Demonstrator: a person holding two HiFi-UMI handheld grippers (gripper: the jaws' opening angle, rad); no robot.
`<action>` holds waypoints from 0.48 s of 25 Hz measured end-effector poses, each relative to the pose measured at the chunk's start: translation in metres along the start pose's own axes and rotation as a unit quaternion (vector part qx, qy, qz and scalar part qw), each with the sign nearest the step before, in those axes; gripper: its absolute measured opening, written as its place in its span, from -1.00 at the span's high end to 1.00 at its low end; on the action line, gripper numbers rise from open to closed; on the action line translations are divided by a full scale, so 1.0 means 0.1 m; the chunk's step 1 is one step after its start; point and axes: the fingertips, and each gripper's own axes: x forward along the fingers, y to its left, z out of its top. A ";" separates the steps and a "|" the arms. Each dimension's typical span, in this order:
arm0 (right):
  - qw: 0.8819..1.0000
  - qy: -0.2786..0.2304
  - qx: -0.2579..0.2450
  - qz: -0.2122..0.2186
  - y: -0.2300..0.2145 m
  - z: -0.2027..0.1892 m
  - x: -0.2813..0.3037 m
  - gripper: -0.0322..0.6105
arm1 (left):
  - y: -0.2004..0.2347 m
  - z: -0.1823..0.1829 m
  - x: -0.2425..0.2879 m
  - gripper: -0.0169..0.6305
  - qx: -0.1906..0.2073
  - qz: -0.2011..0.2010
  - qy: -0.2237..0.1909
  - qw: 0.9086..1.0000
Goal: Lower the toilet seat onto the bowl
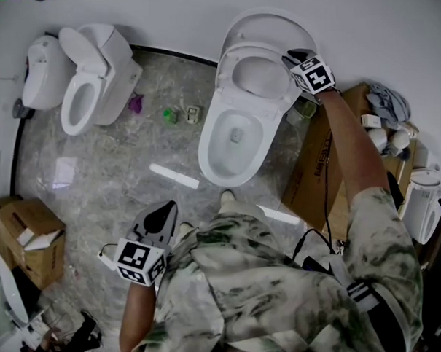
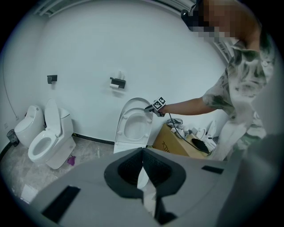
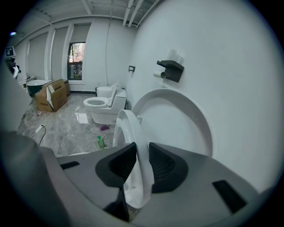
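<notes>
**mossy_k:** so where's the toilet seat (image 3: 133,132) sitting right now? is it resting on the bowl (image 1: 208,154)?

**tilefan:** nope, it's standing up, close to upright. In the right gripper view it's leaning a little off the lid (image 3: 186,119), with a gap showing between the two. The lid is leaning back against the wall (image 3: 222,66). The bowl is lying wide open underneath.

**mossy_k:** and the person's got hold of it?

**tilefan:** yeah, the right hand-held gripper (image 3: 141,156) is clamping the seat's rim. The head view puts the grip on the upper right side of the ring. The jaws are standing partway apart, with a pad pressing on each face of the rim. The person's arm is stretching out over the cardboard box (image 1: 315,167), which is sitting just beside the bowl.

**mossy_k:** what's the other one doing?

**tilefan:** the left hand-held gripper (image 1: 166,210) is hanging low by the person's body, well apart from the toilet. It's pointing down toward the marble floor (image 1: 111,184). Its jaws are sitting closed, tips touching, gripping nothing.

**mossy_k:** anything else around?

**tilefan:** a second toilet (image 1: 92,75) is standing along the same wall off to the left, lid up. A roll holder (image 3: 171,70) is hanging on the wall above the lid of the near one.
</notes>
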 end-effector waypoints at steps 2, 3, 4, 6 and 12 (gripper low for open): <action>1.000 0.001 -0.002 0.001 0.02 -0.01 -0.01 0.56 | 0.00 0.00 0.00 0.88 0.001 -0.002 -0.001 1.000; 1.000 0.001 -0.003 0.001 0.04 -0.01 -0.02 0.56 | 0.00 0.00 0.00 0.88 0.000 -0.002 0.000 1.000; 1.000 0.001 -0.004 0.002 0.06 -0.01 -0.02 0.56 | -0.01 -0.01 0.00 0.88 0.000 -0.003 0.000 1.000; 1.000 0.001 -0.007 0.003 0.09 -0.02 -0.03 0.56 | 0.00 -0.02 -0.01 0.88 0.000 -0.004 0.000 1.000; 1.000 0.002 -0.015 0.004 0.22 0.00 -0.13 0.56 | -0.01 -0.06 -0.10 0.88 0.003 -0.008 -0.003 1.000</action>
